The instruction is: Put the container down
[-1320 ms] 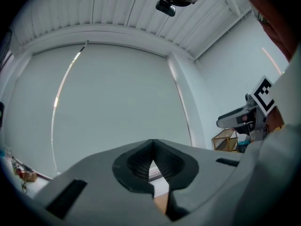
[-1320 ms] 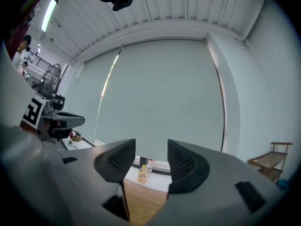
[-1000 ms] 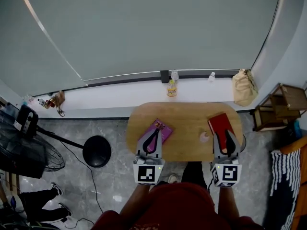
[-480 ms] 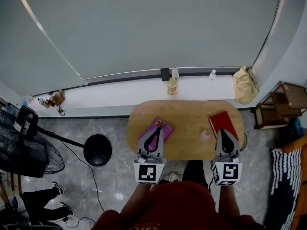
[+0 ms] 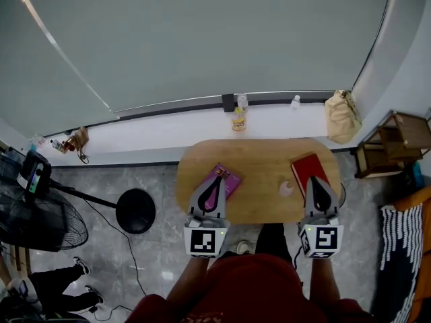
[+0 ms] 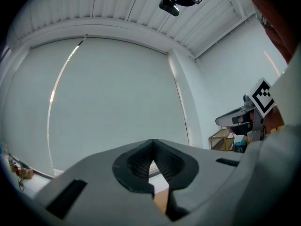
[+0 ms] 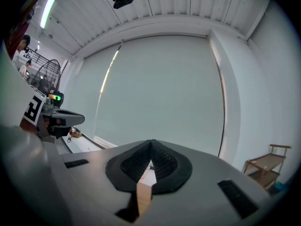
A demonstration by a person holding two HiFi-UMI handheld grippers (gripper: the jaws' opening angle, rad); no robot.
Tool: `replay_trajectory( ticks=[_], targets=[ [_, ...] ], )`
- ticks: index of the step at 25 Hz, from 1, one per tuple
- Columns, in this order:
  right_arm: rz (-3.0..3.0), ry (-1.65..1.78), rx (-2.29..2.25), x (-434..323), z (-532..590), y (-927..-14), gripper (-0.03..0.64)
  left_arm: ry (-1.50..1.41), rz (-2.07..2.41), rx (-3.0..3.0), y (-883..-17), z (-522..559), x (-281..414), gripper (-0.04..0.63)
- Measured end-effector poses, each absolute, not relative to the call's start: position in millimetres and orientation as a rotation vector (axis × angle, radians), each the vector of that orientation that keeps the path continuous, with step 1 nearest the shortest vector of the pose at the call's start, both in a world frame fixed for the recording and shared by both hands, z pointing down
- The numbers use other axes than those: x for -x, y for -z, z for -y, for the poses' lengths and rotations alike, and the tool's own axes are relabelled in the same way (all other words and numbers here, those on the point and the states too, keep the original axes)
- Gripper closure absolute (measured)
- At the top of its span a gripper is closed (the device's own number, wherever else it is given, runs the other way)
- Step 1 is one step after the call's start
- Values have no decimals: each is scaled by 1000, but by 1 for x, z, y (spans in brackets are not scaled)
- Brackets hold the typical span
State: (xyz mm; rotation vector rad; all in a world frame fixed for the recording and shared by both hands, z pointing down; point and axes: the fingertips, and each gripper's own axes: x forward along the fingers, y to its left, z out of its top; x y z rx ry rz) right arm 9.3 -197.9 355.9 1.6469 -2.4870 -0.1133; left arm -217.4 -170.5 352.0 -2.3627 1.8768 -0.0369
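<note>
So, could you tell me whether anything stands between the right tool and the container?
Nothing visible does. The container sits on bare table just left of the right tool, which is shut and empty. The red book lies under the tool's tip, not between them.

Your left claw [image 5: 216, 181] hangs over the flat purple box [image 5: 232, 180] at the left end of the oval wooden desk [image 5: 259, 157], its jaw tips together. Your right claw [image 5: 316, 180] is over the near end of the red book [image 5: 307, 167] at the desk's right end, tips likewise together. The small pale round container [image 5: 287, 190] stands near the desk's front edge, just left of the right claw. Beyond the far edge, a yellow bottle [image 5: 238, 122] stands on the white windowsill [image 5: 168, 136].
</note>
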Motion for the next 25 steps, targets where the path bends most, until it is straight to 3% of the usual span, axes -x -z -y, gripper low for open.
replay_trajectory(
  ticks=[25],
  targets=[
    [2422, 87, -1669, -24, 195, -368, 618, 38, -1832, 2378, -355, 175, 206, 589]
  ],
)
